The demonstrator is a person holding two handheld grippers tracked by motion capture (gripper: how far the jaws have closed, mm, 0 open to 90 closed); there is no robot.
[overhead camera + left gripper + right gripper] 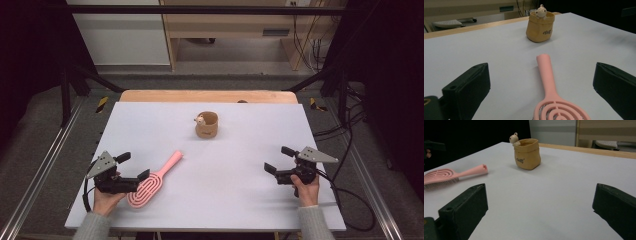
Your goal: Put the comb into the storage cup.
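A pink hairbrush (152,182) lies flat at the front left of the white table (240,205), handle pointing toward the far middle. My left gripper (134,166) is open just behind it; in the left gripper view its wide jaws stand on either side of the hairbrush (547,75) without touching it, around my left gripper (541,75). A tan bag-shaped cup (207,125) with a small bear figure on its rim stands at the far middle. My right gripper (278,160) is open at the front right, with nothing between its jaws. The right gripper view has the cup (527,153) ahead and the hairbrush (449,176) at left.
A wooden edge (207,96) runs behind the white top. Black frame posts (65,95) stand at both far corners. Cables (350,200) trail off the right side. A wooden cabinet (235,30) stands on the floor beyond.
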